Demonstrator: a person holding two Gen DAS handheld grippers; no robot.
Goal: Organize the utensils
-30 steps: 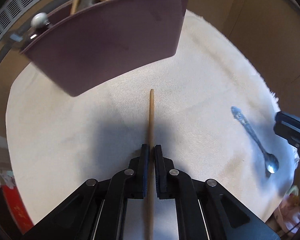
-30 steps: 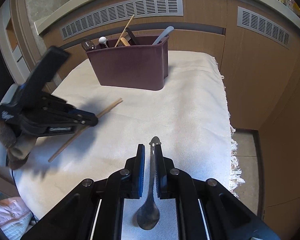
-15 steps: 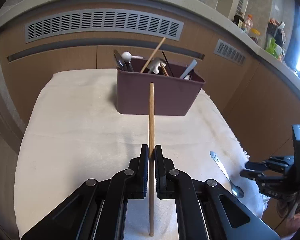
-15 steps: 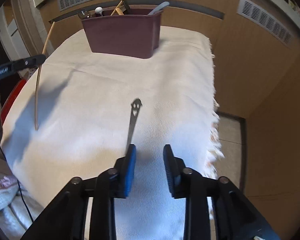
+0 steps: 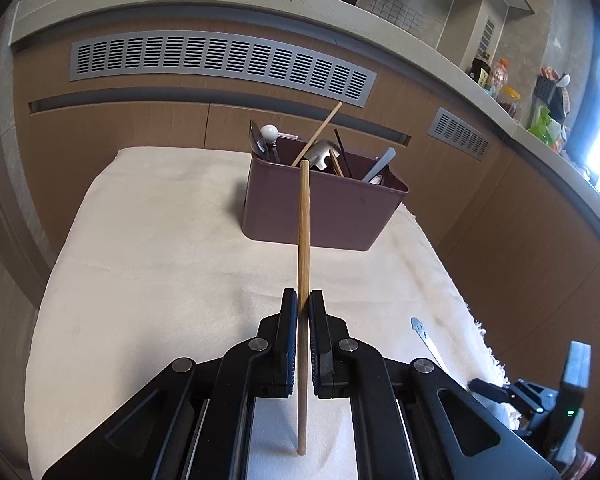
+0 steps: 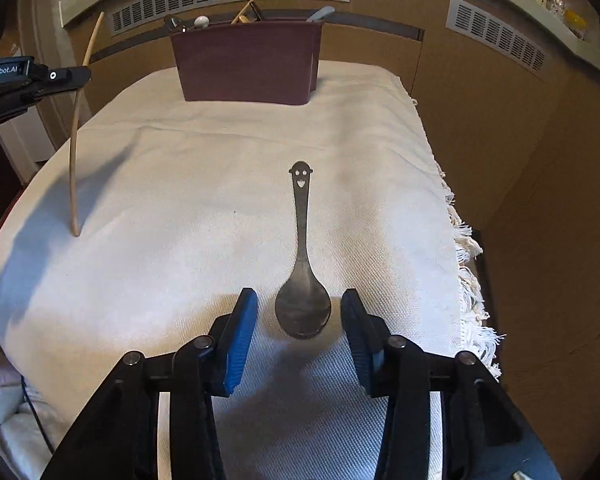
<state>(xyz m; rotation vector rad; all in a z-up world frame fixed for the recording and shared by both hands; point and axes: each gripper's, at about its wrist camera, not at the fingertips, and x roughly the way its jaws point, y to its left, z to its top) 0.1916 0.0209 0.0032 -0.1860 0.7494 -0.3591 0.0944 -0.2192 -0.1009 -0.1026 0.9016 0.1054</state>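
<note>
My left gripper (image 5: 303, 300) is shut on a wooden chopstick (image 5: 303, 220), held nearly upright above the cloth and lined up with the maroon utensil holder (image 5: 324, 216). The right wrist view shows the same chopstick (image 6: 74, 152) in the left gripper (image 6: 72, 76) at far left, its lower tip just above the cloth. A dark metal spoon (image 6: 302, 240) with a smiley cut-out handle lies flat on the cloth. My right gripper (image 6: 299, 294) straddles its bowl, jaws closing, pads clear of the spoon. The holder (image 6: 248, 60) stands at the far end.
A cream cloth (image 6: 180, 200) with a fringed right edge (image 6: 464, 248) covers the table. Several utensils stand in the holder: a white-knobbed one (image 5: 269, 133), another chopstick (image 5: 320, 132), a pale handle (image 5: 380, 166). Wooden cabinets with vent grilles (image 5: 220, 64) rise behind.
The left gripper lifted the chopstick off the cloth and tipped it upright facing the holder. The right gripper let go of the spoon's handle, opened, and drew back to its bowl.
</note>
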